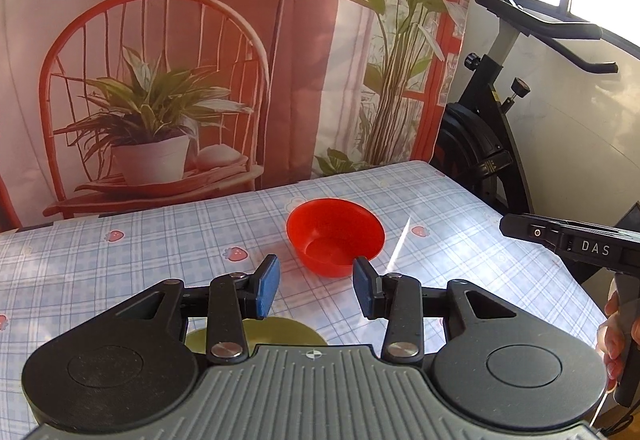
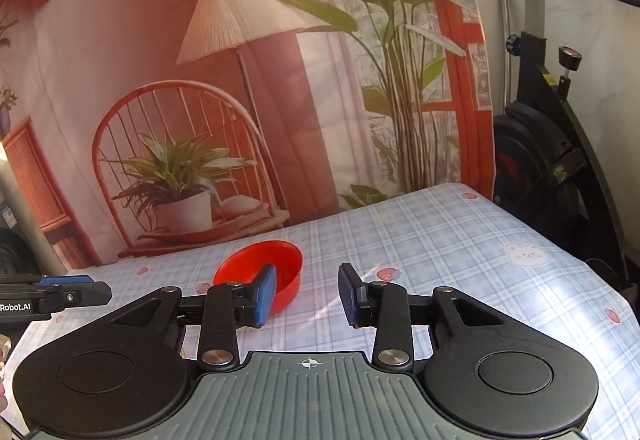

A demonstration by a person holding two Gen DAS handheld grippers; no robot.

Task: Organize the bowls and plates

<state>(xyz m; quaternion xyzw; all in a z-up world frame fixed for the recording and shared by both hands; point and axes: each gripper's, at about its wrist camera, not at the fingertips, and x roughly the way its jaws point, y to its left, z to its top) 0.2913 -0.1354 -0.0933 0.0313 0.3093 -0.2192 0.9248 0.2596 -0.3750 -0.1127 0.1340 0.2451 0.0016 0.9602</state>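
Note:
A red plastic bowl (image 1: 335, 240) stands upright and empty on the checked tablecloth (image 1: 160, 240). My left gripper (image 1: 316, 286) is open and empty, just short of the bowl's near rim. A yellow-green plate (image 1: 280, 332) lies under the left gripper, mostly hidden by it. In the right wrist view the bowl (image 2: 260, 270) sits ahead and left of my open, empty right gripper (image 2: 307, 294); its left finger pad (image 2: 266, 294) overlaps the bowl's near side in view. The left gripper's tip (image 2: 60, 290) shows at the left edge.
A printed backdrop (image 1: 180, 80) of a chair, lamp and plants hangs behind the table. An exercise bike (image 1: 492, 120) stands off the table's right side. The right gripper's body (image 1: 580, 246) is at the right edge.

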